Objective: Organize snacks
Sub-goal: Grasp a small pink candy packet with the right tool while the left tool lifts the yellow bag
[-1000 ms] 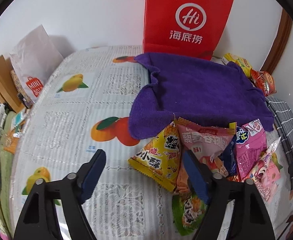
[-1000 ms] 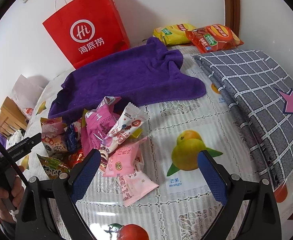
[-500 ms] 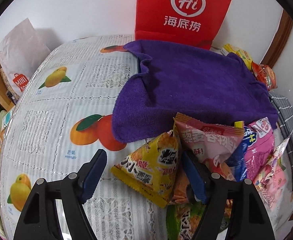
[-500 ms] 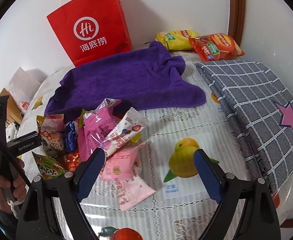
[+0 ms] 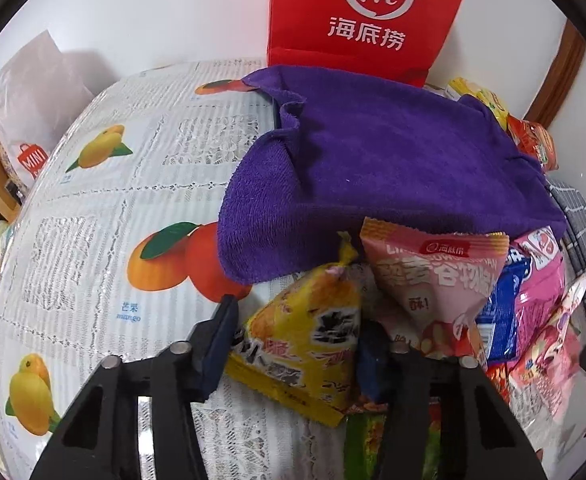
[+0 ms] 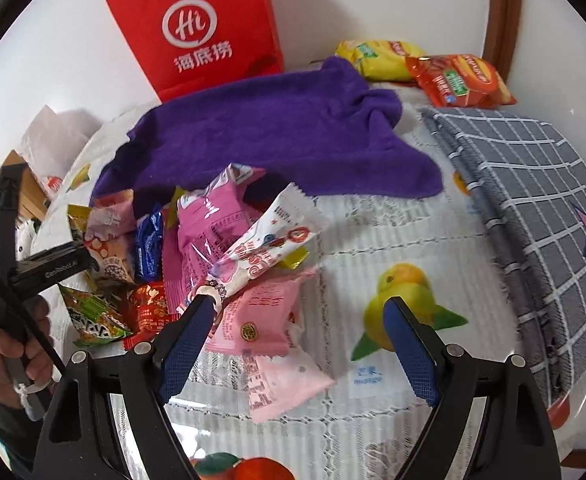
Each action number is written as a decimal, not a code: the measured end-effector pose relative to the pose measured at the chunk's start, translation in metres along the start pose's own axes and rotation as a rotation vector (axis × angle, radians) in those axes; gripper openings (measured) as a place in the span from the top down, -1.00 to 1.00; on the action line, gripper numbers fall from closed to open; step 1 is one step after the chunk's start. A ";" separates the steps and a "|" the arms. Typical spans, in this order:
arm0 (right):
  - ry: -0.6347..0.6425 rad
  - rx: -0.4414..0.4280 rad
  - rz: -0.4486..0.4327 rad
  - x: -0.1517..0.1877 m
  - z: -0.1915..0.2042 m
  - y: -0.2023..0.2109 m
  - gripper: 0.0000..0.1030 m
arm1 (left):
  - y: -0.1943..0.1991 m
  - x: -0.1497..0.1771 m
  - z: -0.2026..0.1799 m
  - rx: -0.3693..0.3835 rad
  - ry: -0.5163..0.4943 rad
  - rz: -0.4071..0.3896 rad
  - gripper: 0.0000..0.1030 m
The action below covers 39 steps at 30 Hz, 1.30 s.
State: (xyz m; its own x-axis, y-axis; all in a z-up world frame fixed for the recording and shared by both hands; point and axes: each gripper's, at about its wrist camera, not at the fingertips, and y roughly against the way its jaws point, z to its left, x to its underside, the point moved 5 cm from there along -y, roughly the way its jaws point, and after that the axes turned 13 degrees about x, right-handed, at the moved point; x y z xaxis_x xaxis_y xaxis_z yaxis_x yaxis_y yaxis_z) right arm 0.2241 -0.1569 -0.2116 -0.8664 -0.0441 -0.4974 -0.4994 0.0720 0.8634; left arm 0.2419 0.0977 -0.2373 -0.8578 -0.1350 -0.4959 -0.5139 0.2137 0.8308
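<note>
On the round table, fruit-print lace tablecloth (image 5: 105, 208): stock listed by size. Item, purple towel (image 5: 373, 160), spread before the red paper bag (image 5: 369, 12); its near edge lies just behind the snack heap. Item, grey checked cloth (image 6: 533, 184), folded at the table's right side. Item, snack heap (image 6: 213, 264), loose packets overlapping one another. Item, left gripper (image 5: 297, 340): jaws closing around the yellow triangular packet (image 5: 305, 340), one pad at each flank; whether they press yet cannot be told. Item, right gripper (image 6: 293, 320): jaws wide, narrowing only slightly, holding nothing, the pale pink packet (image 6: 261, 320) lying between them and the left finger tip against the white-and-pink wrapper (image 6: 269, 248). Hazards, judged: the triangular packet is puffed and slick, so a pinch low on its flanks may squirt it free or burst it; the pink triangular packet (image 5: 433, 276) leans on it and may be dragged along or toppled; the right jaws could catch two overlapping wrappers at once; both grippers work the same heap and might collide.
</note>
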 end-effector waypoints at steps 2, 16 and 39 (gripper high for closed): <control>0.021 0.019 0.009 0.001 0.006 -0.007 -0.68 | 0.003 0.002 0.002 -0.011 -0.003 -0.001 0.08; 0.119 0.042 0.006 0.015 0.010 0.003 0.17 | 0.025 0.013 0.002 0.002 0.011 -0.011 0.08; -0.038 0.038 0.035 0.034 -0.040 0.006 -0.23 | 0.068 0.043 0.001 -0.021 0.040 -0.035 0.09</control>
State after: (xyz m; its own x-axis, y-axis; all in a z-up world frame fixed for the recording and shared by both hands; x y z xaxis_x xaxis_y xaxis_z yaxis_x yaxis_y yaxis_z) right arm 0.1915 -0.1979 -0.2205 -0.8825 -0.0027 -0.4703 -0.4676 0.1104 0.8770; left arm 0.1704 0.1070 -0.2026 -0.8382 -0.1808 -0.5145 -0.5429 0.1882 0.8184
